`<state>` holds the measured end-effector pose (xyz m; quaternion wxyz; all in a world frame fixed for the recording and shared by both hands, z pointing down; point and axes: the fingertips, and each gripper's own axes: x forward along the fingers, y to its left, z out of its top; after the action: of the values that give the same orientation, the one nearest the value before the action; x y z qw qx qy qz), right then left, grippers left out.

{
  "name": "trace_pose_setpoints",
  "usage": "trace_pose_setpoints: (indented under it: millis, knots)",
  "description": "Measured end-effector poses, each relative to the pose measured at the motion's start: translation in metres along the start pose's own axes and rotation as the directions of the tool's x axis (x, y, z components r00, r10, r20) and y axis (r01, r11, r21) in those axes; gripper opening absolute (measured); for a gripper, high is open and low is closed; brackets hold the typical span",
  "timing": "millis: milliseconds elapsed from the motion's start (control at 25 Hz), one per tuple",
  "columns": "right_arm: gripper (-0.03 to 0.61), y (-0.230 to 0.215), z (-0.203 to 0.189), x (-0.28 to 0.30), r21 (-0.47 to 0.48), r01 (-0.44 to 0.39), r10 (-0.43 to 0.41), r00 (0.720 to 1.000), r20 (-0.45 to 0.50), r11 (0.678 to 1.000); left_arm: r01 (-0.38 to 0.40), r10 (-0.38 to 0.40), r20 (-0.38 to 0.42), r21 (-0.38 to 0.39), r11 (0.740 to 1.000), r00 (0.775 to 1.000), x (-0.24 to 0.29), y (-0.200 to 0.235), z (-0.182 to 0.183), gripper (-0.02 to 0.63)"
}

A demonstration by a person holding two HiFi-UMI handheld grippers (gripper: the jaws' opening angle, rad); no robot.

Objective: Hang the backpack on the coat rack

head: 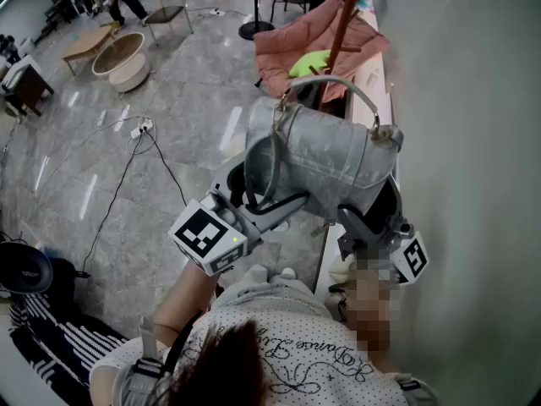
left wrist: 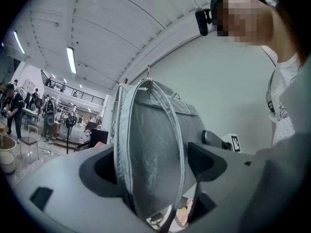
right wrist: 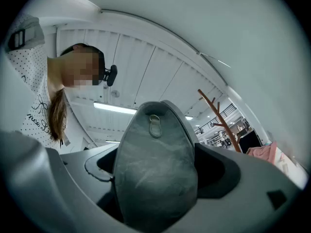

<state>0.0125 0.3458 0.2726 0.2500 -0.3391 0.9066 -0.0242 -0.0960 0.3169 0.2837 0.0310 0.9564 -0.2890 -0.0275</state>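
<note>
Up near coat rack (head: 342, 19), grey backpack (head: 325, 155) held in air: left gripper (head: 275, 212) and right gripper (head: 365, 222) jaws wide, clamped on its ends. Risk: top handle (head: 338, 85) misses peg, pack slips — smooth fabric, end-only grip.

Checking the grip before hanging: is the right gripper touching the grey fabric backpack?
Touching. In the right gripper view, the grey fabric backpack fills the right gripper, pressed against both jaws.
</note>
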Motion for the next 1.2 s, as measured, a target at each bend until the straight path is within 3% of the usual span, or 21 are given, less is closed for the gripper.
trace_pose_setpoints:
  millis: [480,840,1200]
  knots:
    - [0.454,-0.026,0.011,-0.021,0.066,0.005,-0.007,0.999,0.035,0.998,-0.009,0.009,0.007,0.021,1.0,1.0,0.028,-0.014,-0.004,0.397]
    - [0.454,-0.063,0.034,-0.035,0.074,-0.036,0.033,0.999,0.033,0.997,-0.052,0.051,0.028,0.034,0.998,0.998,0.069,-0.028,0.002,0.397]
    - [0.454,-0.118,0.023,-0.021,0.11,-0.014,0.01,0.999,0.034,0.994,-0.049,0.049,0.006,0.023,0.999,0.999,0.113,0.006,-0.01,0.397]
